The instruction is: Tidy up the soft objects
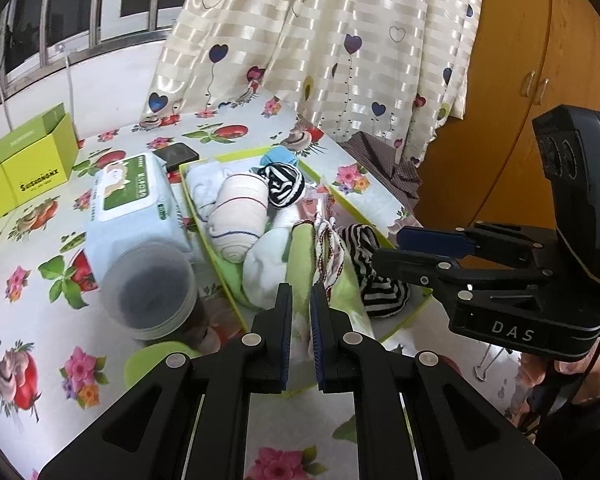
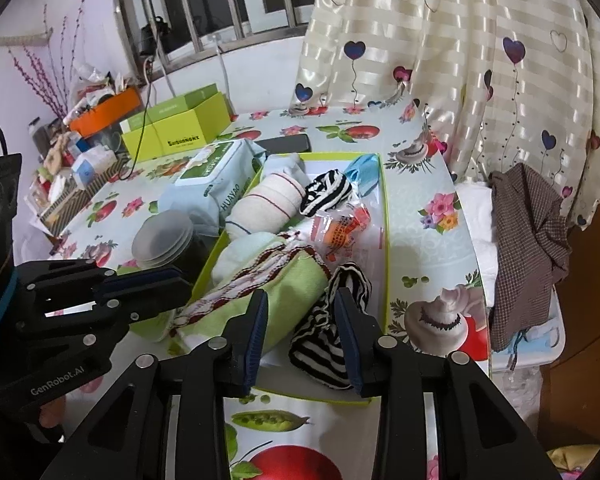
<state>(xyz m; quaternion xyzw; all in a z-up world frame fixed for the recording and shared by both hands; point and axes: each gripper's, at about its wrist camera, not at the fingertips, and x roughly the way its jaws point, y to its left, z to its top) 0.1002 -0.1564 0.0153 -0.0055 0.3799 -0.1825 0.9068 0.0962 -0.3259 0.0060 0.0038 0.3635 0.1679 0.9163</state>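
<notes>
left wrist: green towel [image 1: 300, 280] half-hidden

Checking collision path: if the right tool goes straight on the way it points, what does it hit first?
Most likely the black-and-white striped sock at the near end of the green tray, already lying between the right tool's open fingers; depth is uncertain.

My right claw [image 2: 302, 338] sits open around a stripy sock [image 2: 324, 344] in the green box [image 2: 385, 240] — my left claw [image 2: 172, 284] waits beside it.
</notes>
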